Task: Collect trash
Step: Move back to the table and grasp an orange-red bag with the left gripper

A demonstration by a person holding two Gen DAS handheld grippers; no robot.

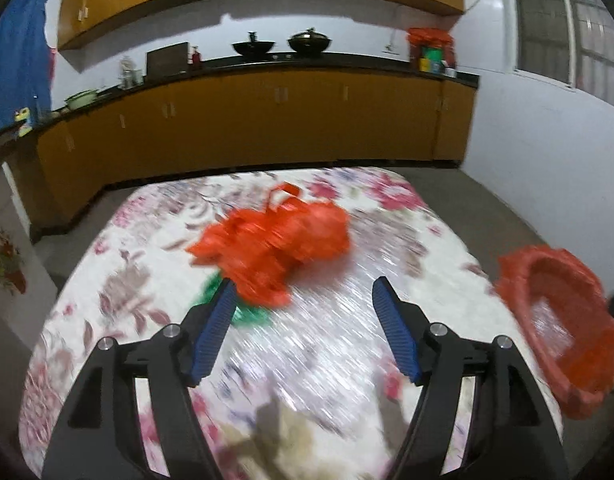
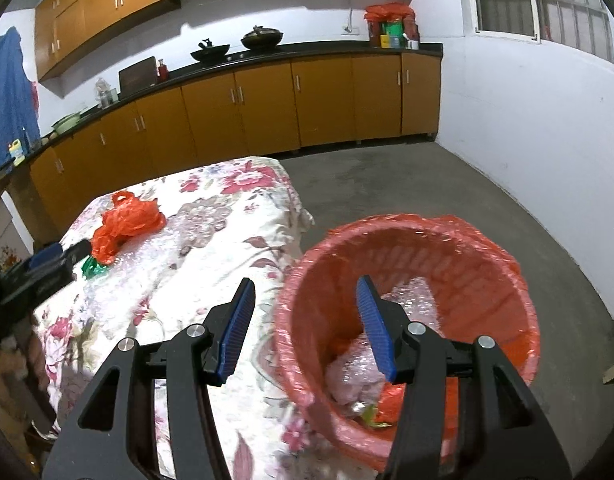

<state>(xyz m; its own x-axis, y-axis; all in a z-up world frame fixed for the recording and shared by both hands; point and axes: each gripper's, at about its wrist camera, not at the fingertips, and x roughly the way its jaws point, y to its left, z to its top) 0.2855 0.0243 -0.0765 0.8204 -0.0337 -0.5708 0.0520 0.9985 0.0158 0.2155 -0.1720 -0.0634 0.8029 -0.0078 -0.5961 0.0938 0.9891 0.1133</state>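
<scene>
Left wrist view low over the table, tilted down toward the counter at upper frame, bin at right edge, right wrist view close above the bin, table at left, both sharing the red bag.

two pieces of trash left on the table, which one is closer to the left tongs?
The green wrapper, right beside the left tongs' left finger. The crumpled orange bag lies just past it, partly over it.

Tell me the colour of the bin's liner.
Red-orange, over the bin's rim; clearest in the right wrist view.
</scene>
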